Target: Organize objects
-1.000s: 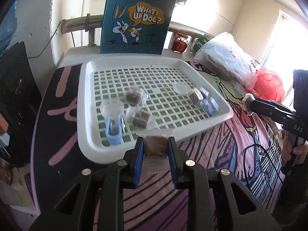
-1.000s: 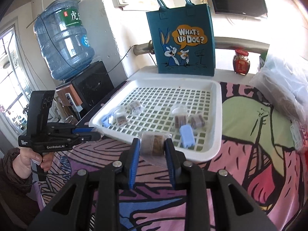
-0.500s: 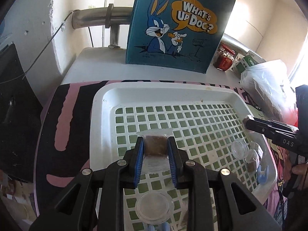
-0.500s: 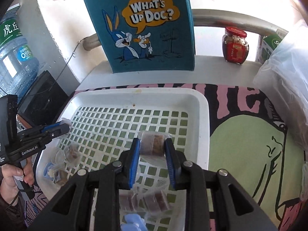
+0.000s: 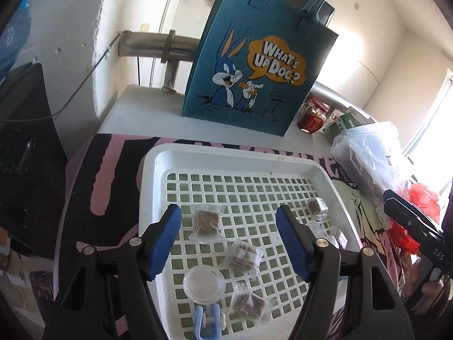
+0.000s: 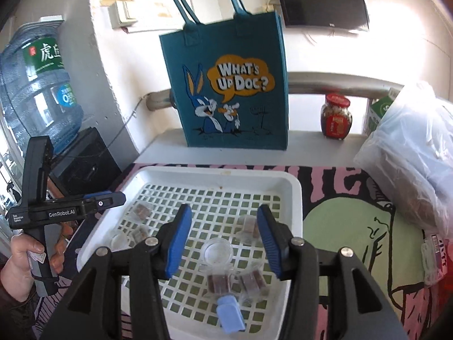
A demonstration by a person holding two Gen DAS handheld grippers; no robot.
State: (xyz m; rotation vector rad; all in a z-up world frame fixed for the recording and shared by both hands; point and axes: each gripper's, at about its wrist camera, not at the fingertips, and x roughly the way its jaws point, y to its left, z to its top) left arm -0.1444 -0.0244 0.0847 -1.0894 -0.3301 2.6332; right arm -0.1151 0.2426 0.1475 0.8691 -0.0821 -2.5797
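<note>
We see a pale plaster wall (image 6: 136, 65) behind, a steel pipe (image 5: 150, 45) running along it, and a dark wall-mounted screen (image 6: 322, 5) above. A blue water jug (image 6: 34, 85) stands at left. Strong daylight floods through the window (image 5: 433, 119) over the printed tablecloth (image 6: 348, 221).

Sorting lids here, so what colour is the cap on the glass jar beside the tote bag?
Red; the glass jar's cap shows best in the right wrist view.

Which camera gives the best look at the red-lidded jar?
The right wrist view: the red-lidded jar stands unobstructed beside the tote bag. In the left wrist view the jar is smaller and partly hidden behind the bag.
</note>
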